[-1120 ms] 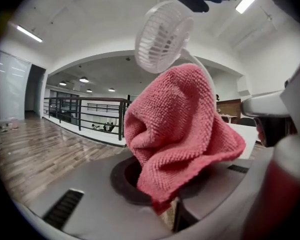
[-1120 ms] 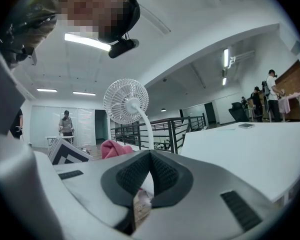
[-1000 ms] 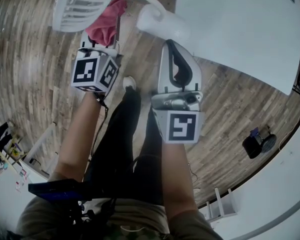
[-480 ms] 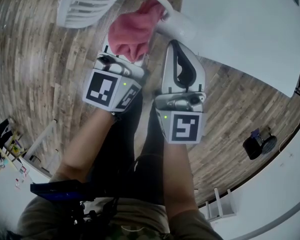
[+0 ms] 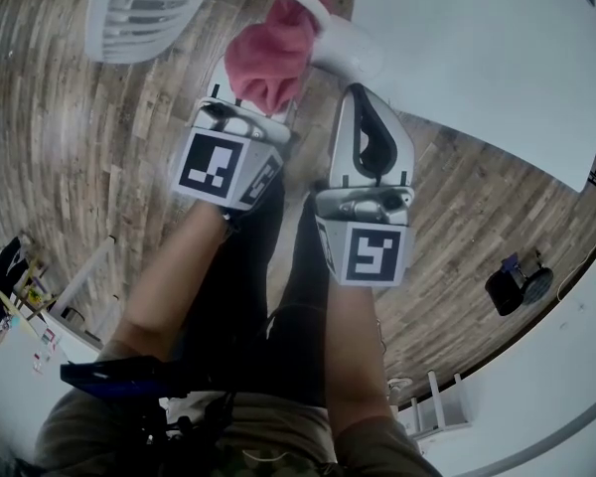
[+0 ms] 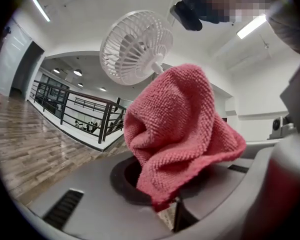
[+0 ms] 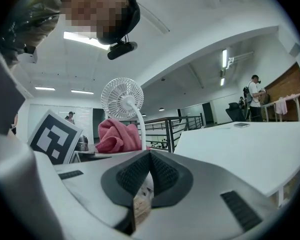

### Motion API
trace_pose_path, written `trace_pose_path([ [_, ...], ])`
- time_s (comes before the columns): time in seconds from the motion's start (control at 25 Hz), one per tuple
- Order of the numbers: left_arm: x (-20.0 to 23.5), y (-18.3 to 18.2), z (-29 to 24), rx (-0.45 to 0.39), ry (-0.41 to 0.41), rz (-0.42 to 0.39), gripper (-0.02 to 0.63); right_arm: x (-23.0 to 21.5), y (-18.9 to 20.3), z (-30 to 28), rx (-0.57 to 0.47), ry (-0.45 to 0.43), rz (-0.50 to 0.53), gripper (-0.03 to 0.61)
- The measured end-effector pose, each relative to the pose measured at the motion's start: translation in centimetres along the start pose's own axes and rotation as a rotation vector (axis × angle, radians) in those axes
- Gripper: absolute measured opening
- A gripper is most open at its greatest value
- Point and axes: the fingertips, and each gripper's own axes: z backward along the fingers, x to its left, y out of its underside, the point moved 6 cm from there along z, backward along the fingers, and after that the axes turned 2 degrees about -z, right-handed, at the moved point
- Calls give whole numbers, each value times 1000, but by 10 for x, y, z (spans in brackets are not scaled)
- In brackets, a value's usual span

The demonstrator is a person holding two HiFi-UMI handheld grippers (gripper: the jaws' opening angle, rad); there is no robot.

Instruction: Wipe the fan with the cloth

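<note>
Left gripper point(image 5: 258, 115), pinching cloth point(image 5: 273, 58), now nearer fan point(image 5: 144, 10) (stem slanting up-left); right gripper point(image 5: 363, 95) pressed together.

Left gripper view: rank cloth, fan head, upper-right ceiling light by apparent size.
1. cloth: largest, though it is nearest the camera, which inflates it.
2. fan head.
3. ceiling light: smallest.

Left hand-held gripper point(image 5: 246, 112) clamped, right point(image 5: 364, 95) closed
</note>
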Motion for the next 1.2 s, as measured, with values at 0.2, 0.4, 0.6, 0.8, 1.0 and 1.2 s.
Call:
trace_pose_path([
  [0.2, 4, -2, 0, -2, -14, -25, 86, 0, -1, -3, 2, -7, 9, -2],
  [0.4, 4, -2, -2, -26, -18, -16, 84, -5, 1, -7, 6, -20, 21, -3],
  [0.6, 2, 0, 0, -25, -11, -21, 84, -14, -2, -10, -27, 6, 54, -2],
  [0.8, 2, 0, -3, -28, -20, -35, 84, -11, -3, -16, -8, -31, 24, -3],
  [1.0, 0, -3, -5, -30, -35, -38, 84, -15, -9, -17, -47, -5, 45, -3],
  [1.2, 4, 3, -3, -3, -16, -71, 86, -8, -5, -19, -11, -43, 28, -3],
])
